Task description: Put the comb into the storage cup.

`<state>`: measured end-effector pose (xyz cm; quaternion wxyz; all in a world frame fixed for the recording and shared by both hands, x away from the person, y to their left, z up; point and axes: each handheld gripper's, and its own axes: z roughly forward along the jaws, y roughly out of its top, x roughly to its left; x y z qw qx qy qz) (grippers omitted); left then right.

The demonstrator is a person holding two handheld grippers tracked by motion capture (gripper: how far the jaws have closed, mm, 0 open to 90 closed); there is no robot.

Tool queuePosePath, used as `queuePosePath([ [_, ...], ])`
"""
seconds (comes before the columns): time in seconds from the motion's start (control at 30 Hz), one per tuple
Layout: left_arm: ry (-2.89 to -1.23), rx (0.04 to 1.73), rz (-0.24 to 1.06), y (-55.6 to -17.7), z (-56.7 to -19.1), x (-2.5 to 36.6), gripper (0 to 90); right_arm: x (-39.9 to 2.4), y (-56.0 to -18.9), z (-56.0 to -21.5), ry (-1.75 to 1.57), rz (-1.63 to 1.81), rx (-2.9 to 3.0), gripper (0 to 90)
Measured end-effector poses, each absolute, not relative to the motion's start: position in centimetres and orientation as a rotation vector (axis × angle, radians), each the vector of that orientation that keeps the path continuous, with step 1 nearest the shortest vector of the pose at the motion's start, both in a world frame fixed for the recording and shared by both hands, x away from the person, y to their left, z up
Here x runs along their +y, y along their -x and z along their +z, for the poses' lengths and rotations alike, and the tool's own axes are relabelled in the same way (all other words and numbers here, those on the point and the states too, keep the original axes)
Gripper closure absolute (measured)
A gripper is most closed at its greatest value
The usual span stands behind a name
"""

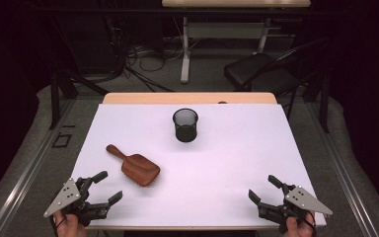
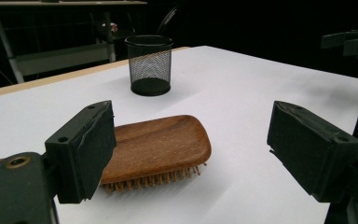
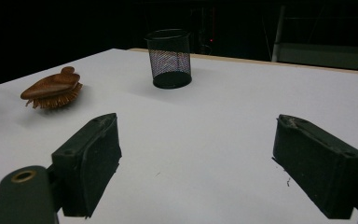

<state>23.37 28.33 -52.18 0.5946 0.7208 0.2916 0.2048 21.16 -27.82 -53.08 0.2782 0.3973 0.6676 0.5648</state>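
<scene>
Both grippers sit low at the near edge of the white table [image 1: 276,148], and nothing is in hand yet. The left gripper [image 1: 103,187] has its jaws spread wide and empty, and it points at the wooden hairbrush [image 1: 135,168], which lies bristles-down just ahead of it on the left half of the table, handle angled away toward the far left. From the left gripper view the hairbrush [image 2: 158,147] lies close in front of the open jaws, nearer the left one, untouched. The right gripper [image 1: 264,187] is wide open too, with bare table between its pads, well apart from the brush. Farther back, near the middle, stands the black mesh pen cup [image 1: 185,125], upright and seemingly empty.

This looks like the approach step, before any grasp. The likely next move is for the left gripper to ease forward, straddle the brush's wooden body across its narrow width, and close. Those bristles keep it raised, so a low, level entry should catch the wood cleanly.
</scene>
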Motion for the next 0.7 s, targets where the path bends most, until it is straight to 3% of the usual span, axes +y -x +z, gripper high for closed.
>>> queuePosePath([
  [0.7, -1.709, 0.762, 0.445, -24.22, -51.88, 28.15, 15.6, -27.45, -20.9, -53.06, -1.053, 1.519, 1.806, 14.0],
])
